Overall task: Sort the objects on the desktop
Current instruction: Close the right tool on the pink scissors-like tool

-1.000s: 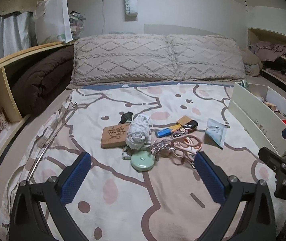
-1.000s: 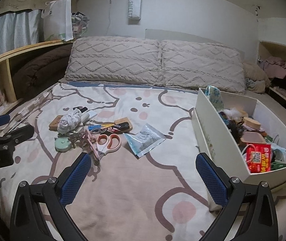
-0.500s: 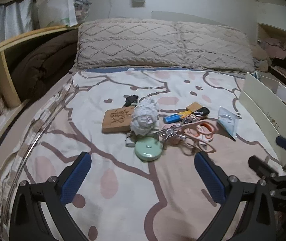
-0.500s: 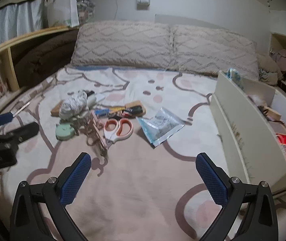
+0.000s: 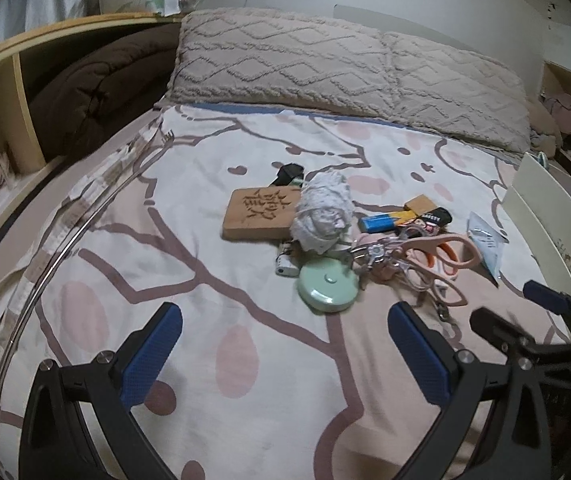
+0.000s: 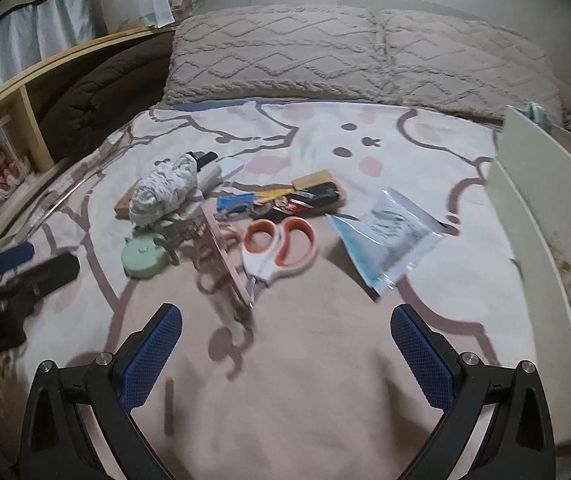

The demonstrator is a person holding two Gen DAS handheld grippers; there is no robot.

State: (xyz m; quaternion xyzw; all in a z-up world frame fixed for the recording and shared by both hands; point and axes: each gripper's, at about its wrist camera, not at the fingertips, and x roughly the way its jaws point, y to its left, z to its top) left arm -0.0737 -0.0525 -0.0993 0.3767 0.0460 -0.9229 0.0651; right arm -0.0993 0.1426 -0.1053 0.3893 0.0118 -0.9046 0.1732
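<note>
Both tongs, left (image 5: pixel 285 354) and right (image 6: pixel 287 354), spread wide and empty, hang short of the clutter: scissors (image 6: pixel 279 246) mid-bed (image 6: pixel 305 380), box (image 6: pixel 541 248) waiting on the right.

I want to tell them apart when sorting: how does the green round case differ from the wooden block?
The green round case is a smooth mint disc; the wooden block is a tan rectangle with carved characters. The case lies nearer both grippers, the block farther back, beside the white cloth bundle. Both lie flat on the bedspread.
</note>
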